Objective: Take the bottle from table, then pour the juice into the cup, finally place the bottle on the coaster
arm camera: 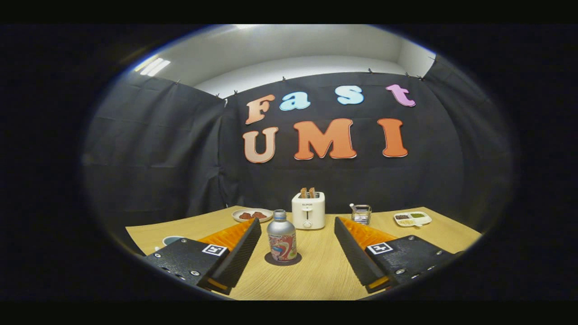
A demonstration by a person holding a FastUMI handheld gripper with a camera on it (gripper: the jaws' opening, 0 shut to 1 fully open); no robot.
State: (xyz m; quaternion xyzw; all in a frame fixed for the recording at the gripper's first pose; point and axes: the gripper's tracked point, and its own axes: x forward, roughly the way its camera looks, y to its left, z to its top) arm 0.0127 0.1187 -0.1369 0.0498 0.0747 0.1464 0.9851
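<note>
Gripper view: we see the cup (173, 239) half hidden behind one finger; gripper (298, 234) spread wide, bottle (282, 241) upright on coaster (283, 260) between, untouched.

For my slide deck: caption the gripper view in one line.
Open gripper faces a bottle standing on its coaster, toaster behind on the wooden table.

The scene is viewed from a fisheye camera mounted on the gripper (298, 246), faced forward along its two spread fingers and held low above the counter (325, 275). The bottle (282, 235) is seen close ahead, the toaster (308, 210) farther, before the booth wall.
</note>
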